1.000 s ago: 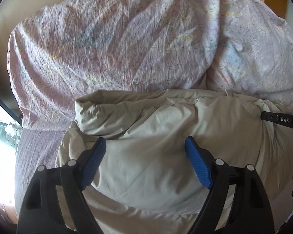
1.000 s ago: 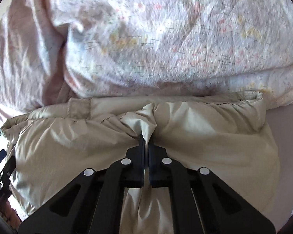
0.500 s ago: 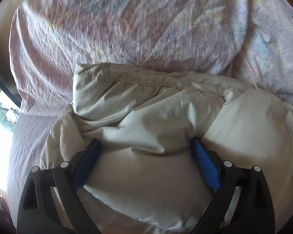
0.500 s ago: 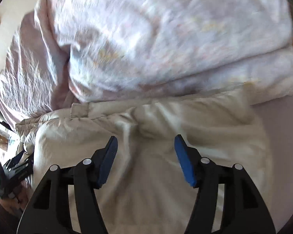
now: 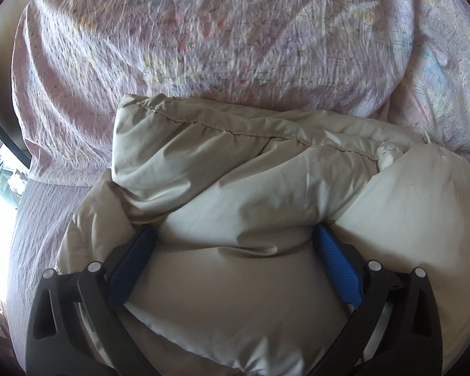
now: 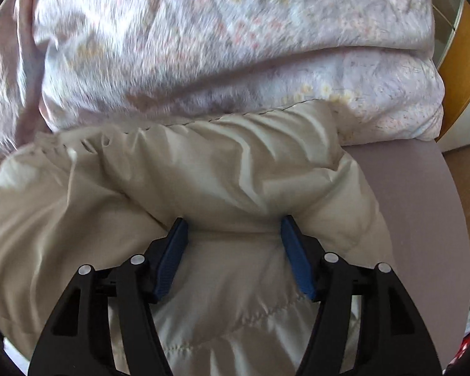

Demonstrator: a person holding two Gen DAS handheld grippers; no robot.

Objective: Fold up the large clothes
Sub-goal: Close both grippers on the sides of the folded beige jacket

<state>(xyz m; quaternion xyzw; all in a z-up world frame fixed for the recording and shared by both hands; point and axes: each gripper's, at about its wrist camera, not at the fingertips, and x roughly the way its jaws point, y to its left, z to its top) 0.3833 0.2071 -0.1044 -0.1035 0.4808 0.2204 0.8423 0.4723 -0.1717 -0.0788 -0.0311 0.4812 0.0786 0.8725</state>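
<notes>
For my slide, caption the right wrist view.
Right gripper, jaws opening, pressed into beige puffer jacket on bed.

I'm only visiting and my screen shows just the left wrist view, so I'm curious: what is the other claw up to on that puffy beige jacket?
Observer: The right claw stands over the puffy beige padded jacket with its jaws opening. Fabric lies between the blue pads, but they do not pinch it.
Visitor: Is there free room on that side of the bed?
Observer: Yes, a bare strip of plain mauve bed sheet lies to the right of the jacket.
Visitor: And beyond the bed?
Observer: An orange-brown wooden panel stands at the picture's right edge.
</notes>
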